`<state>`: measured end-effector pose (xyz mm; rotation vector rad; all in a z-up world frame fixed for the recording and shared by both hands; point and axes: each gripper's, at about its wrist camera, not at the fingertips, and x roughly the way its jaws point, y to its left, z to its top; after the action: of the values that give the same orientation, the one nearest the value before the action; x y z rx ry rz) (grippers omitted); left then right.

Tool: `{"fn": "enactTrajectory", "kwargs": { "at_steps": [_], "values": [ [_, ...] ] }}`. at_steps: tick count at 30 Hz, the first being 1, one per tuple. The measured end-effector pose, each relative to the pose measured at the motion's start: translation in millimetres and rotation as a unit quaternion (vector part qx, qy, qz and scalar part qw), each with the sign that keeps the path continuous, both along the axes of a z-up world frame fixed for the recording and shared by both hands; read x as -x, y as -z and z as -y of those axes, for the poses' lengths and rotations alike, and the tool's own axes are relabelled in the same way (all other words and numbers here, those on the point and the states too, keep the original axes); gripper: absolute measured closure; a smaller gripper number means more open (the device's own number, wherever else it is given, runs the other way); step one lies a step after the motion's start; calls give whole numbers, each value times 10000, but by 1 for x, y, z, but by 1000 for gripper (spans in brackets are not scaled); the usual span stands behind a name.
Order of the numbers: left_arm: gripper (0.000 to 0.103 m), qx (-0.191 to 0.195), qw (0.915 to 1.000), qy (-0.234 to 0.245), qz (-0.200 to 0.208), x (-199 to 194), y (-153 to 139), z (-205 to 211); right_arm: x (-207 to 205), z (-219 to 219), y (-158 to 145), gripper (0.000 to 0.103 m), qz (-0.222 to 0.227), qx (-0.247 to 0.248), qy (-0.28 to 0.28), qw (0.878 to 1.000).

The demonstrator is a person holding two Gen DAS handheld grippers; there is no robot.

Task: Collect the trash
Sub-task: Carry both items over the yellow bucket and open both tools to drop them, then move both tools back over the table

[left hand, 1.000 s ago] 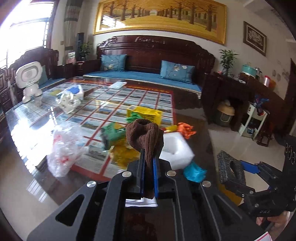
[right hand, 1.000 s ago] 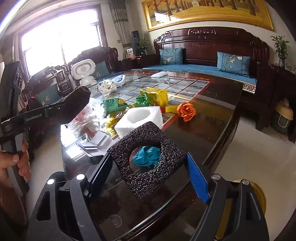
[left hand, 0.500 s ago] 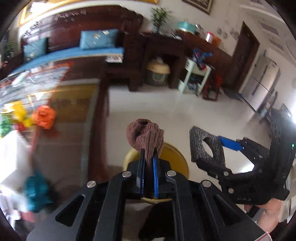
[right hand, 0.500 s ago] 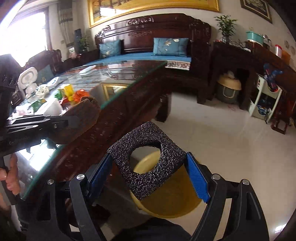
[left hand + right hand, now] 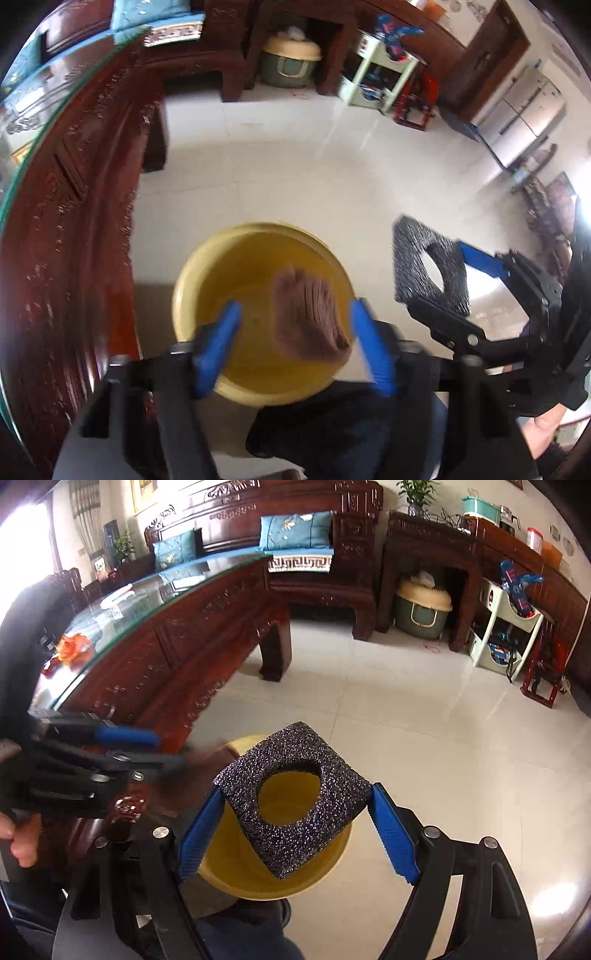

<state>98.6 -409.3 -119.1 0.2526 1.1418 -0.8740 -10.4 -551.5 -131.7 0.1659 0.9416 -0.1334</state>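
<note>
A yellow bin stands on the floor beside the table. My left gripper is open right above it. A brown cloth is between its blue fingers, blurred, over the bin's inside and apart from both pads. My right gripper is shut on a black foam square with a round hole and holds it over the bin. The foam and right gripper also show at the right in the left wrist view.
A dark carved wooden table with a glass top runs along the left, with orange trash on it. Pale tiled floor lies beyond the bin. A green pet carrier and a white shelf stand at the back.
The left gripper swung from the table to over the bin, then opened and let go of the brown cloth. The right gripper followed with the foam, still held.
</note>
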Motion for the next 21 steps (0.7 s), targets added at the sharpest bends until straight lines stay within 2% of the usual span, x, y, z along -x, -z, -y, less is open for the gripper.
{"fn": "enactTrajectory", "kwargs": {
  "at_steps": [6, 9, 11, 12, 13, 21],
  "values": [
    [33, -131, 9995, -258, -120, -15, 4, -10, -17, 2, 23, 26, -241, -159, -122, 9995],
    [29, -124, 9991, -407, -56, -22, 0, -18, -26, -6, 30, 26, -340, -205, -272, 9988],
    [27, -130, 9987, -491, 59, -26, -1, -23, -33, -14, 32, 22, -391, -212, -420, 9981],
    [26, -115, 9985, -528, 119, -27, -4, -27, -36, -17, 32, 13, -428, -173, -494, 9977],
    [25, -88, 9982, -563, 184, -27, -8, -30, -39, -21, 31, 10, -447, -67, -509, 9977],
    [18, 193, 9957, -715, 561, -24, -36, -56, -42, -45, 8, 9, -244, 281, -535, 9979]
  ]
}}
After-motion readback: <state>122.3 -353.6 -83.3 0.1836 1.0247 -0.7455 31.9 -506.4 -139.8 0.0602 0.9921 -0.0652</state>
